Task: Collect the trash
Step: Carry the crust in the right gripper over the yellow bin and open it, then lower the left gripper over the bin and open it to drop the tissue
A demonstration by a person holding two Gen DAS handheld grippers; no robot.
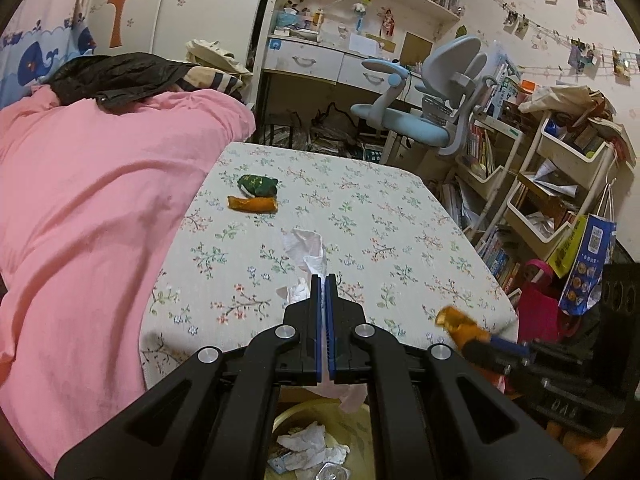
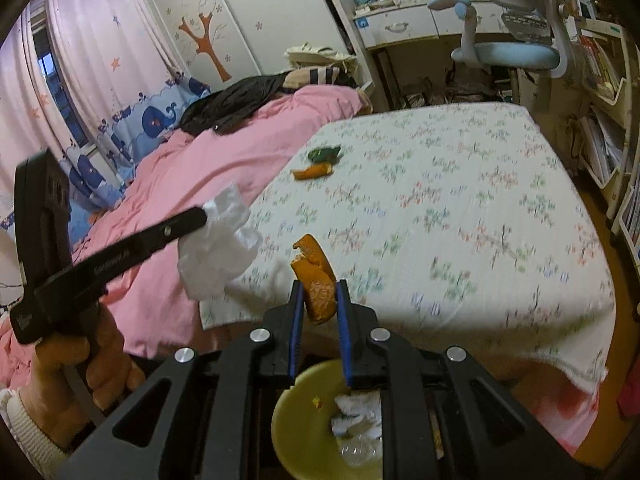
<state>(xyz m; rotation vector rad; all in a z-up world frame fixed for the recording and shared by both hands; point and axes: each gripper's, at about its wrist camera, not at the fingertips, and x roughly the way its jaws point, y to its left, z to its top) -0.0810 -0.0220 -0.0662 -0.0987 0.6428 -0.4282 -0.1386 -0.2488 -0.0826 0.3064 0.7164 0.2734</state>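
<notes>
My left gripper [image 1: 324,278] is shut on a crumpled white tissue [image 1: 306,250], held above the near edge of the flowered table; the tissue also shows in the right wrist view [image 2: 216,248]. My right gripper [image 2: 319,283] is shut on an orange wrapper [image 2: 316,276], also seen at the right of the left wrist view [image 1: 456,320]. A yellow trash bin [image 2: 296,400] with white tissues inside sits below both grippers; its rim also shows in the left wrist view [image 1: 352,420]. A second orange wrapper [image 1: 252,204] and a green wrapper [image 1: 258,185] lie on the table's far left.
The flowered tablecloth table [image 1: 400,216] stands against a pink-covered bed [image 1: 80,200] on the left. A blue desk chair [image 1: 420,120], white shelf carts with books [image 1: 560,184] and hanging bags [image 1: 584,268] crowd the right side.
</notes>
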